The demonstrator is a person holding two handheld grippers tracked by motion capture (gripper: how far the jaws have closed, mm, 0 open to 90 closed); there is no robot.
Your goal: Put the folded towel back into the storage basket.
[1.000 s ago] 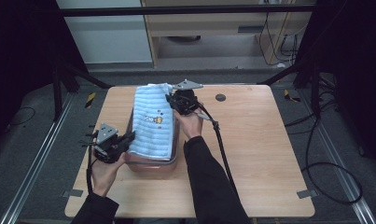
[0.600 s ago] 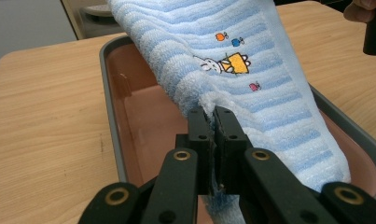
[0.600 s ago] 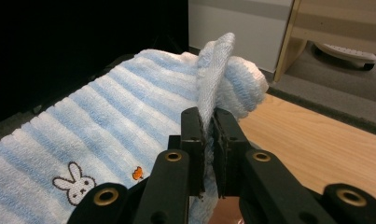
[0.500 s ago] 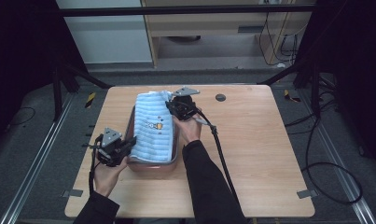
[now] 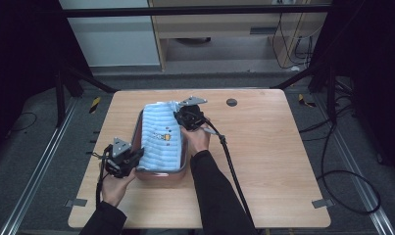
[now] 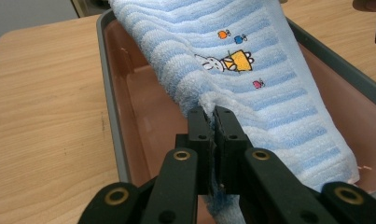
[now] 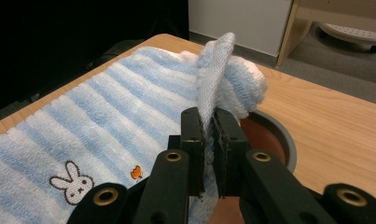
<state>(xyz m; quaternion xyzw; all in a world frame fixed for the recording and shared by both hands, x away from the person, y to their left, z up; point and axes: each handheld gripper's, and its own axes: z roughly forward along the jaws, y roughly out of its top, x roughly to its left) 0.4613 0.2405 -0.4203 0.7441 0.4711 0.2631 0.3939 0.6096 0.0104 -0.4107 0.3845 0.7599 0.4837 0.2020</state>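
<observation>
Though wordless, rabbit-embroidered towel (image 6: 251, 79)

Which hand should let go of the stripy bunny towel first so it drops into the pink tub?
Probably the left. The left gripper pinches the blue-and-white striped terry towel low, down inside the pink grey-rimmed plastic tub. The right gripper holds its corner higher, above the rim.

No readable text, towel (image 6: 251, 79) bears a rabbit picture, no lettering
</observation>
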